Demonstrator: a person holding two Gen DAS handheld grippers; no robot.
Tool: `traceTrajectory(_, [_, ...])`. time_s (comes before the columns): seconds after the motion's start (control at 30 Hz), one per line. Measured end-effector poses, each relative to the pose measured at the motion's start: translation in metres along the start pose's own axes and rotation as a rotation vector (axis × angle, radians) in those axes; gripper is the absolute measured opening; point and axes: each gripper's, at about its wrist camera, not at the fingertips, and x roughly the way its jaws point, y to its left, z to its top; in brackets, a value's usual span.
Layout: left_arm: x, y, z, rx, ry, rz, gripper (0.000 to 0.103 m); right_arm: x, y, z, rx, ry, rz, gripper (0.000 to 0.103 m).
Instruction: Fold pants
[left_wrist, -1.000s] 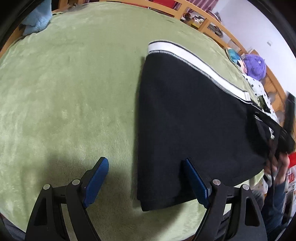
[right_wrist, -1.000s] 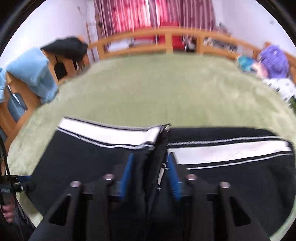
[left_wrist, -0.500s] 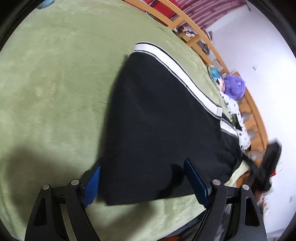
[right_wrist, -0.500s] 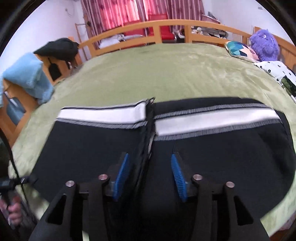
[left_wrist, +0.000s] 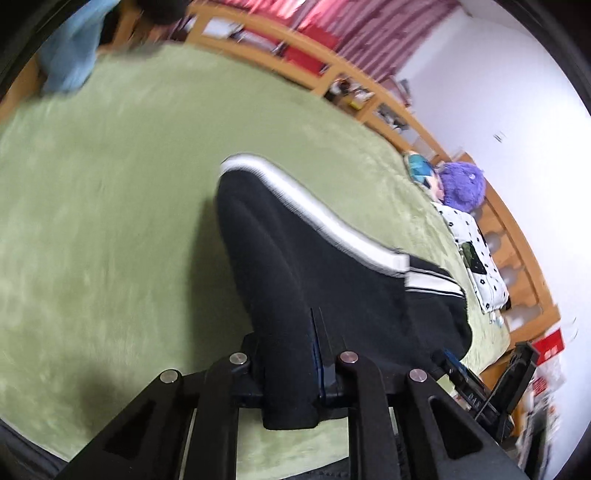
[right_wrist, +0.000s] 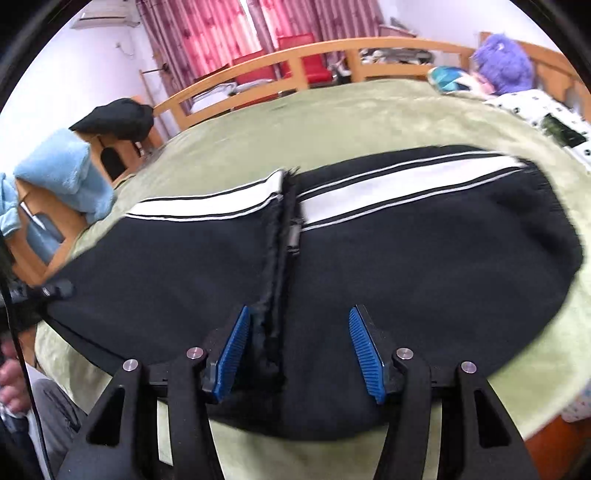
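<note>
Black pants (right_wrist: 406, 258) with a white side stripe lie folded on the green blanket (right_wrist: 369, 122). In the left wrist view my left gripper (left_wrist: 290, 354) is shut on the near corner of the pants (left_wrist: 303, 266), and the cloth rises from the blanket toward it. In the right wrist view my right gripper (right_wrist: 299, 350) is open over the near edge of the pants, its blue pads (right_wrist: 364, 347) either side of the middle fold seam (right_wrist: 277, 280). The right gripper also shows at the lower right of the left wrist view (left_wrist: 476, 384).
A wooden bed rail (right_wrist: 295, 59) runs along the far side. A blue towel (right_wrist: 62, 170) and a black garment (right_wrist: 114, 118) hang at the left. A purple plush toy (right_wrist: 502, 66) and a spotted cloth (right_wrist: 546, 114) lie at the right.
My left gripper has closed on the pants corner and lifted it. My right gripper has let go of the middle fold and opened wider.
</note>
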Motion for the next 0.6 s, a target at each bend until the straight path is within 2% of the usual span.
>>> traceTrajectory(0.2, [-0.021,-0.086,0.026,0.148,-0.070,-0.014,0.015,-0.059,-0.038,-0.008,-0.018,-0.040,-0.159,0.055])
traceTrajectory(0.33, [-0.024,-0.144,0.035,0.238,-0.090,-0.027,0.015,-0.102,-0.067,-0.014,0.023,-0.060,-0.233,0.055])
traceTrajectory(0.47, [-0.014,-0.210,0.037,0.331,-0.100,-0.023,0.015,-0.135,-0.097,-0.016,0.058,-0.106,-0.283,0.057])
traceTrajectory(0.6, [0.017,-0.277,0.032,0.418,-0.083,-0.043,0.015,-0.155,-0.134,-0.019,0.098,-0.125,-0.356,0.057])
